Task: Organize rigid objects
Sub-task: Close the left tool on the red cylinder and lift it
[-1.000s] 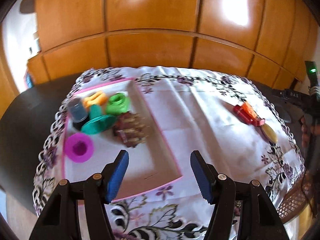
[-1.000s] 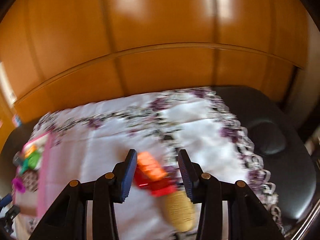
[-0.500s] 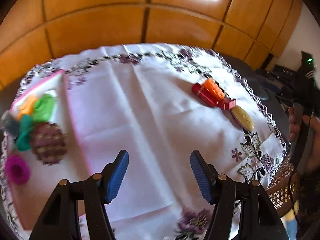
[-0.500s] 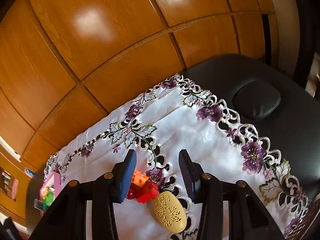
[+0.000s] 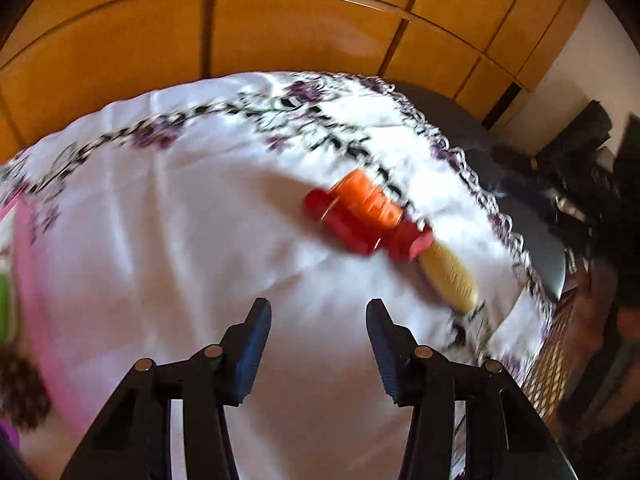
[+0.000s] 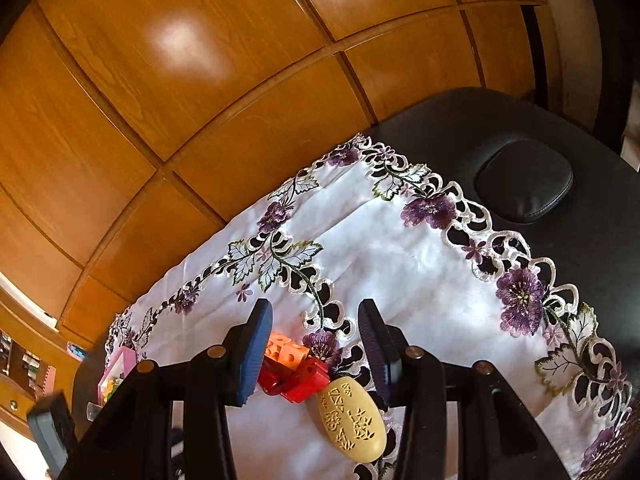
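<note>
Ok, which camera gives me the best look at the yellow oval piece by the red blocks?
The right wrist view. The yellow oval piece lies sharp and close between the fingers of the right gripper, its carved pattern readable. The left wrist view shows it only as a smeared yellow shape beyond the red blocks.

Ahead of me stands a wall of glossy orange-brown wooden panels [image 6: 224,92], cut by dark grooves and carrying bright patches of reflected light. Below it I see a white embroidered tablecloth [image 6: 400,264] with purple flowers and a cutwork border, spread over a black padded surface [image 6: 568,128] that has a raised oval cushion [image 6: 524,180]. At my far left a wooden shelf unit [image 6: 18,364] shows, its contents too small to make out.
</note>
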A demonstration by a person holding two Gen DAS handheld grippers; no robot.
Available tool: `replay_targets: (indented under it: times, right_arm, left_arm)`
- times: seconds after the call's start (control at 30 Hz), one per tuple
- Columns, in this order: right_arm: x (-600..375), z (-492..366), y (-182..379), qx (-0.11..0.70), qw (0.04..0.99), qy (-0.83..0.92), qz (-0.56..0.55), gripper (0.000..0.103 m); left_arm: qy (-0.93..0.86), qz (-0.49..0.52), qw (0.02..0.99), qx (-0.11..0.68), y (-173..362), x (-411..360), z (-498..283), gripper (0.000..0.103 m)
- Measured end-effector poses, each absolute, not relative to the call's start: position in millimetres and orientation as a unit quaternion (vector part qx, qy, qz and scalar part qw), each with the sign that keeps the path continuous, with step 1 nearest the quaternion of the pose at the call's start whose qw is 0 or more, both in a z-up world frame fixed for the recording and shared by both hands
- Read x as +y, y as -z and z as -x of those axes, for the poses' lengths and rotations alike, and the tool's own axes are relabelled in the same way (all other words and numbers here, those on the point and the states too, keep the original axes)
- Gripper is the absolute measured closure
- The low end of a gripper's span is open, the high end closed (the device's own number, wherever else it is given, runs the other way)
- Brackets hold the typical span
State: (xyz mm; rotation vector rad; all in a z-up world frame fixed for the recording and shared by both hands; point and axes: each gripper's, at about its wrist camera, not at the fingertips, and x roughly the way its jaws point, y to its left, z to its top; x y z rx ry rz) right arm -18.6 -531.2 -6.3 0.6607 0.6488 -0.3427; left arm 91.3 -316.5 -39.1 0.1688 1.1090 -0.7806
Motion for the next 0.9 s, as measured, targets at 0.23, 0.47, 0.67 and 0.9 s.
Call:
replay_targets:
  times: [0.23, 0.47, 0.67, 0.9]
  right_arm:
    - [-533, 18, 9, 0.312, 0.879, 0.155, -0.327, 0.058]
    - [-532, 16, 10, 0.313, 0.878, 0.145, -0.331, 0.058]
    - [-532, 15, 10, 0.314, 0.878, 0.143, -0.331, 0.058]
    - [-531, 13, 10, 0.32, 0.879, 0.145, -0.322, 0.058]
  left_arm:
    - [0.361, -0.056, 0.754, 0.545, 51, -366, -116, 0.05]
    - [0.329, -0.061, 0.762, 0.554, 74, -389, -131, 0.05]
    - [0.331, -0.07, 0.773, 0.537, 81, -386, -138, 0.077]
    - [0.348, -0.107, 0.792, 0.49, 66, -343, -100, 0.077]
